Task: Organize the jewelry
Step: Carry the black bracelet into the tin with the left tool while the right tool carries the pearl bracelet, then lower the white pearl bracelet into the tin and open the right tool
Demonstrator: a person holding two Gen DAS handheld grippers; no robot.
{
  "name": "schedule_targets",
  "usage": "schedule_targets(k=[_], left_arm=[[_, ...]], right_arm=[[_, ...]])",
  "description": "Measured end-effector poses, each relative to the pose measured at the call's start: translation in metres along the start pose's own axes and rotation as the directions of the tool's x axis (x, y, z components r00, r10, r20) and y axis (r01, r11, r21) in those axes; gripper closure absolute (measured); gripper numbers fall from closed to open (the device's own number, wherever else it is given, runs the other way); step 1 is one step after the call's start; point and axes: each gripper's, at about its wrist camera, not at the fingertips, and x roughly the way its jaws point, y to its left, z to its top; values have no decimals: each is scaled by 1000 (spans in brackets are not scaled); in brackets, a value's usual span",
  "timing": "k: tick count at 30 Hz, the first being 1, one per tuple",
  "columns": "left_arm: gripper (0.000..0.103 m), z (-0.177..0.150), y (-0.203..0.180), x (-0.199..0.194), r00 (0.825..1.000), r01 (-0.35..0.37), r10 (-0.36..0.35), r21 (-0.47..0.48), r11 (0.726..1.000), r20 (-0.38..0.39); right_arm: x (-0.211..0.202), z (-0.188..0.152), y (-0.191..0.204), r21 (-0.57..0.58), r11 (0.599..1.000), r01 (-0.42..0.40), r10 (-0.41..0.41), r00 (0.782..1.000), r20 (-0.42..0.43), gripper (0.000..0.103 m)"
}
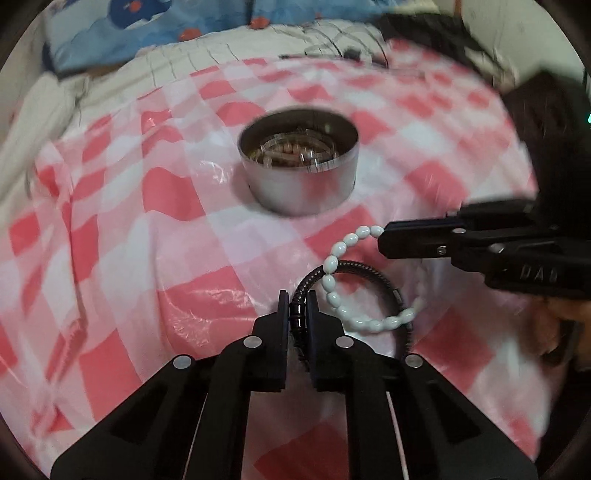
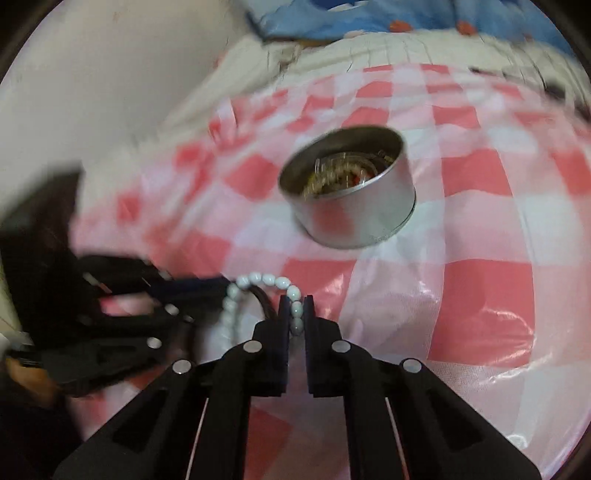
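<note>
Pink-and-white checked plastic cloth [image 1: 147,229] covers the work surface, wrinkled and glossy. Blue patterned fabric [image 1: 122,22] and a white quilted cover [image 1: 221,59] lie beyond its far edge.

Round metal tin [image 1: 299,162] stands upright on the cloth, open-topped, well apart from both grippers. Inside it: a blurred tangle of jewelry [image 1: 295,151], clear and pinkish pieces; individual items not distinguishable.

Left gripper [image 1: 297,314] low at the near edge of its own view, pads pressed onto a black coiled bracelet [image 1: 369,269]. The bracelet's loop extends away from the fingers and to the right.

Right gripper [image 1: 382,236] enters the left wrist view from the right, its tip pinched onto the end of a white bead bracelet [image 1: 332,266]. The right wrist view confirms: beads sit between the pads, clamped.

The white strand curves down across the black loop, crossing it; the two bracelets overlap, possibly interlinked. Whether either rests on the cloth cannot be told.

Part of a hand [image 1: 554,325] shows behind the right gripper.
</note>
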Motion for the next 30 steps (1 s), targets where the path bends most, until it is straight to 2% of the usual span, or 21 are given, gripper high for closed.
schedule_targets(k=[4,8,12,16,24,30], left_arm=[[95,6,14,-16,995,83,-77,-86,993,67],[95,14,21,-36,984,123,-104,-124,985,147],[95,34,28,-45,975,115,-84,-143,983,206],[95,51,35,-40,973,106,-68,-167,980,219],[95,76,43,-5,981,68,-30,-196,978,193],[95,94,45,19,982,75,-37,-204,976,184]], right_arm=[[-20,6,-13,100,983,-152,144,986,80,95],[-42,14,-15,115,969,-217,196,967,165,95],[-61,29,-14,104,974,-201,174,958,228,95],[-75,40,-21,111,974,-195,159,949,274,95],[-71,58,-22,96,978,-188,155,949,275,95],[-58,80,-13,79,968,-237,209,940,270,95]])
